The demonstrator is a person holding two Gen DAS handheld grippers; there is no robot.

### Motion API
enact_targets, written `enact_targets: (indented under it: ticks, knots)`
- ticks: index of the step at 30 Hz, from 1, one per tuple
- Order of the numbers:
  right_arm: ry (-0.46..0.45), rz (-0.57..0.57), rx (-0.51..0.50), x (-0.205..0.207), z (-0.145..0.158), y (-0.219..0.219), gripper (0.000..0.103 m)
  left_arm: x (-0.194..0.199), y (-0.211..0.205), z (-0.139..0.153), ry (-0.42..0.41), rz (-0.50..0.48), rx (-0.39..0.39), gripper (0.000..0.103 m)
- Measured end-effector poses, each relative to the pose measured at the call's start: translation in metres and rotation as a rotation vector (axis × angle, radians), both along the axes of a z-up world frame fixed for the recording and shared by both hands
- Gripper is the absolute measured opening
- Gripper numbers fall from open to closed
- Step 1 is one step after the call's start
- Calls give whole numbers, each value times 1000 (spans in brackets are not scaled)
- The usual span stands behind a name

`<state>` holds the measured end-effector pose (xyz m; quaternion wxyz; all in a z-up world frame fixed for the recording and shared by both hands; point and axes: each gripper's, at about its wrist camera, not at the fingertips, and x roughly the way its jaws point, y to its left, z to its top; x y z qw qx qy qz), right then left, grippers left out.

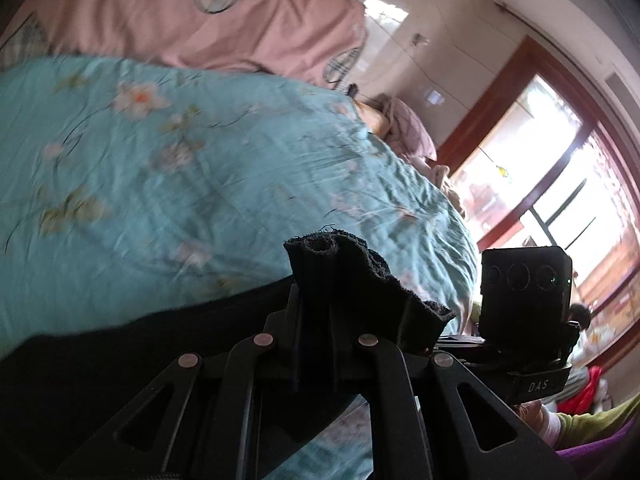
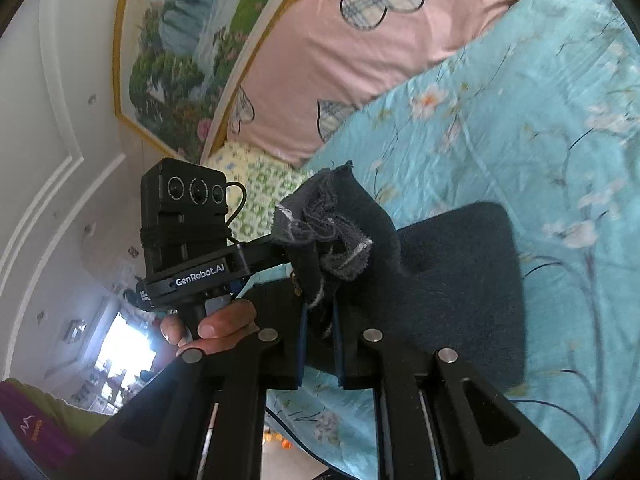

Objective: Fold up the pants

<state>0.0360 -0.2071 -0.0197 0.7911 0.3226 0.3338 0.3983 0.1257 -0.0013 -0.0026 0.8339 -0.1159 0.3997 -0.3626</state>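
Observation:
The pants [image 1: 120, 356] are dark, almost black, with frayed hems. My left gripper [image 1: 320, 320] is shut on a bunched edge of the pants [image 1: 352, 280], held above the teal bed cover. The rest of the cloth trails down to the left over the cover. My right gripper [image 2: 320, 320] is shut on another bunched, frayed edge of the pants [image 2: 332, 224]; the cloth [image 2: 460, 280] hangs to the right over the bed. The other gripper's camera block shows in each view: the right one [image 1: 524, 292], the left one [image 2: 184, 216].
A teal floral bed cover [image 1: 180, 180] [image 2: 520, 140] lies under the pants. A pink pillow with plaid hearts [image 1: 200, 16] [image 2: 360, 48] is at the head. A window with a red frame [image 1: 540, 184] is to the right. A framed landscape picture [image 2: 180, 40] hangs on the wall.

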Motion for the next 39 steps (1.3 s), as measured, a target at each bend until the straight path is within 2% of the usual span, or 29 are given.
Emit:
enact_targets:
  ticks: [11, 21, 24, 26, 27, 30, 39]
  knots:
    - [68, 87, -105, 20, -29, 48, 12, 6, 38, -52, 98, 101, -16, 10]
    - [66, 98, -228, 23, -36, 71, 15, -7, 67, -70, 134, 210, 19, 8]
    - [68, 106, -246, 22, -38, 75, 22, -14, 79, -71, 143, 250, 16, 8]
    - [67, 114, -248, 21, -37, 77, 32, -21, 86, -69, 136, 287, 26, 8]
    - [67, 123, -244, 20, -37, 79, 40, -24, 89, -68, 130, 307, 34, 8]
    - [57, 145, -238, 16, -36, 85, 49, -35, 102, -66, 128, 356, 30, 10]
    - [37, 215, -211, 6, -27, 105, 50, -66, 136, -62, 123, 496, 25, 13]
